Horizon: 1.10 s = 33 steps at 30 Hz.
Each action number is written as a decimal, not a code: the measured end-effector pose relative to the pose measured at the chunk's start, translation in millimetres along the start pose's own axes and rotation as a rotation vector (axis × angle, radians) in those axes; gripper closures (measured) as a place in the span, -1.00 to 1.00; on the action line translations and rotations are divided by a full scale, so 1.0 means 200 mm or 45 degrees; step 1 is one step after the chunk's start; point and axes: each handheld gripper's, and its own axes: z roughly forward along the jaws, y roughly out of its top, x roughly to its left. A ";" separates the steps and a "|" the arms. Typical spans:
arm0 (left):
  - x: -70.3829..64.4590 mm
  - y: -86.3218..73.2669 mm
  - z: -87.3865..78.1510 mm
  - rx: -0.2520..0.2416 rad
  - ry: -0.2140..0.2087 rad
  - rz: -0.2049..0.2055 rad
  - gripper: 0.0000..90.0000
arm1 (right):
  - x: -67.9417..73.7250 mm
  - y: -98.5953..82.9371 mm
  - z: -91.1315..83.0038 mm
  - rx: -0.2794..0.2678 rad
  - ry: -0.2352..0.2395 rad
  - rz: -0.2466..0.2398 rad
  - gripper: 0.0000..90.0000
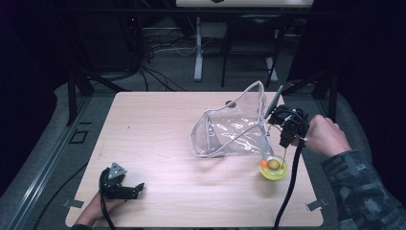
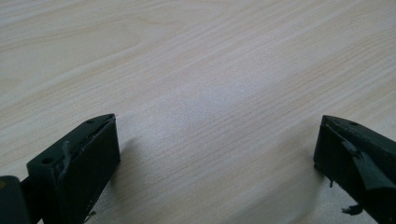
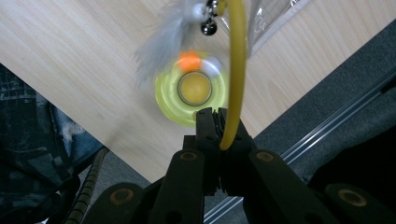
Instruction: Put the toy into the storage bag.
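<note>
My right gripper [image 3: 219, 121] is shut on a thin yellow wand [image 3: 233, 79] that curves up past a small bell [image 3: 208, 28] and a grey feather [image 3: 161, 44]. Below the jaws a round yellow toy dish [image 3: 175, 105] lies on the table, with an orange ball [image 3: 189, 60] at its rim. In the high view the right gripper [image 1: 283, 140] hangs just above the yellow dish [image 1: 273, 168], beside a clear plastic pouch [image 1: 234, 127] that stands open. My left gripper [image 1: 139, 189] rests on the table at the near left, and its jaws [image 2: 217, 154] stand wide open over bare wood.
The wooden table [image 1: 158, 134] has free room across its left and middle. The dish sits close to the table's right edge, where grey floor [image 3: 327, 93] begins. Dark stands and cables [image 1: 158, 48] lie beyond the far edge.
</note>
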 end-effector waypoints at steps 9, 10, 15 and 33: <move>0.00 0.00 0.00 0.000 0.000 0.000 -1.00 | -0.07 -0.04 -0.03 0.003 -0.016 0.038 0.96; 0.00 0.00 0.00 0.005 -0.006 0.001 -1.00 | -0.07 -0.04 -0.03 0.003 -0.016 0.043 0.96; 0.00 0.00 0.00 0.006 -0.005 0.001 -1.00 | -0.11 -0.05 -0.05 0.008 -0.014 0.076 0.96; 0.00 0.00 0.00 0.008 -0.007 0.003 -1.00 | -0.22 -0.03 -0.12 0.024 -0.033 0.136 0.96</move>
